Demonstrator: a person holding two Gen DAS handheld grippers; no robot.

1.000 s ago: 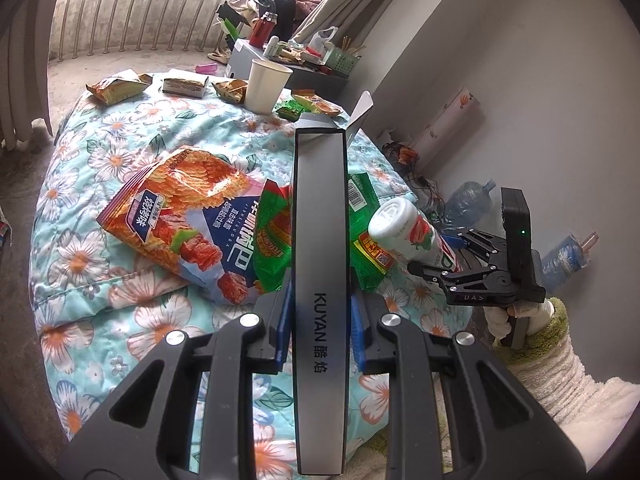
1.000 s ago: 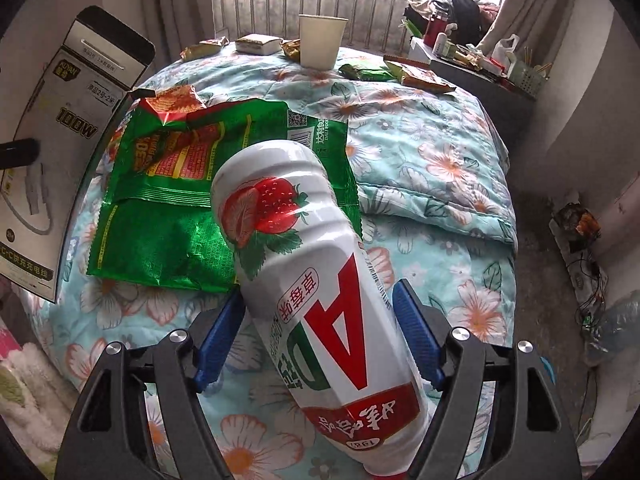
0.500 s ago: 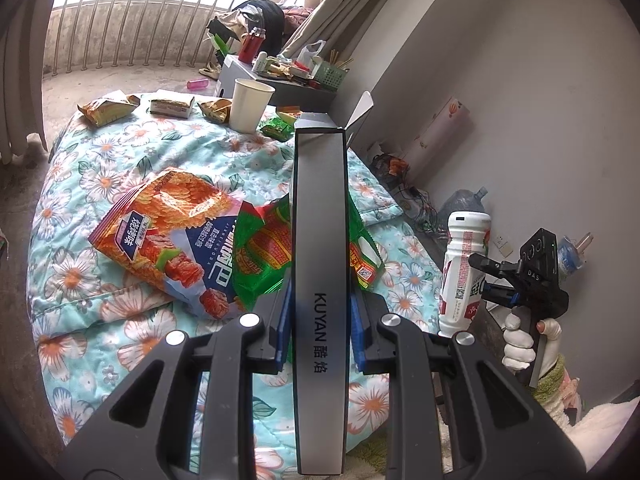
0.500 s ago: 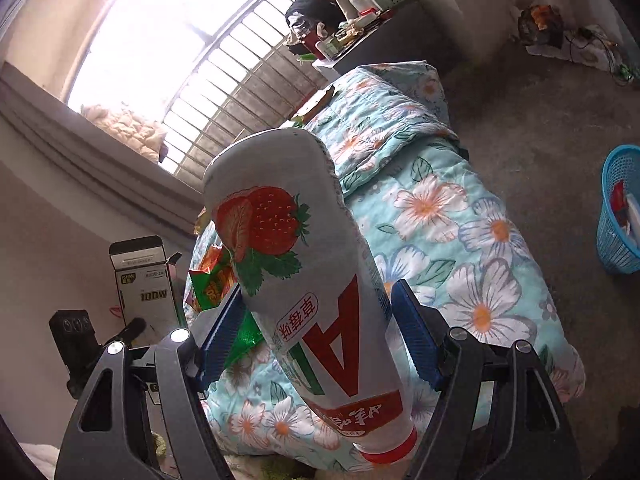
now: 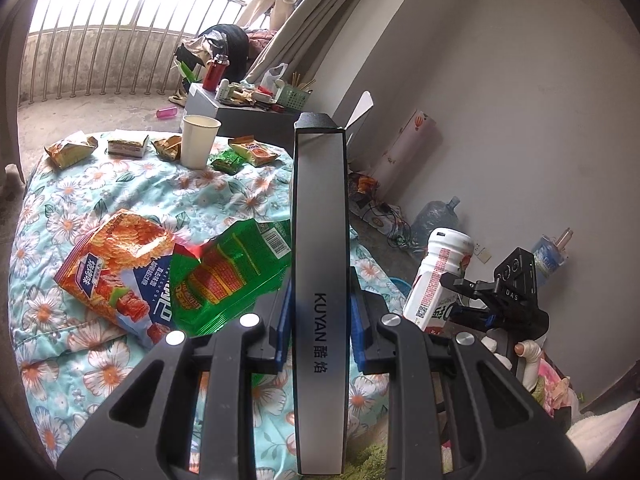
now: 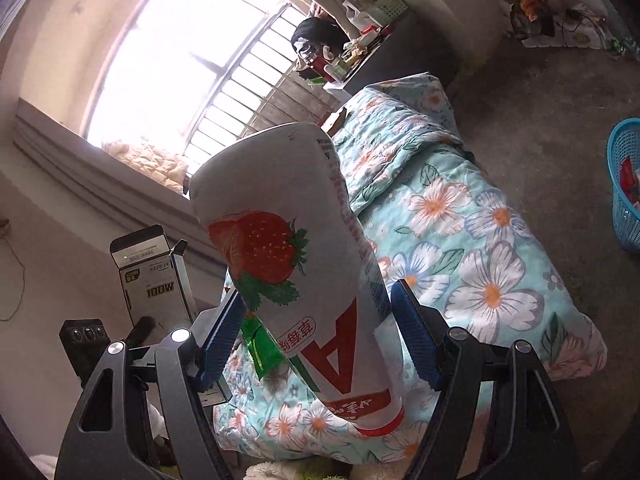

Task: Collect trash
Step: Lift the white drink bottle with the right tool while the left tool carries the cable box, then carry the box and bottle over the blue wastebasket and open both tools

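**Both grippers loaded beside the bed**

Left gripper (image 5: pixel 320 324): blue pads clamped on a long grey cardboard box printed "KUYAN" (image 5: pixel 319 216), held edge-on, its opened flap end pointing away from the camera, above the floral quilt (image 5: pixel 120 184).

Right gripper (image 6: pixel 316 340): jaws wide, pressed on both sides of a white plastic drink bottle with a strawberry label (image 6: pixel 288 248), red cap end nearest the camera, held off the bed edge.

On the quilt: orange-and-blue snack bag (image 5: pixel 116 272) overlapped by a green foil wrapper (image 5: pixel 228 272); farther off, a white paper cup (image 5: pixel 198 140) among small wrappers.

Blue plastic mesh basket (image 6: pixel 626 184) on the concrete floor, well apart from the bottle.
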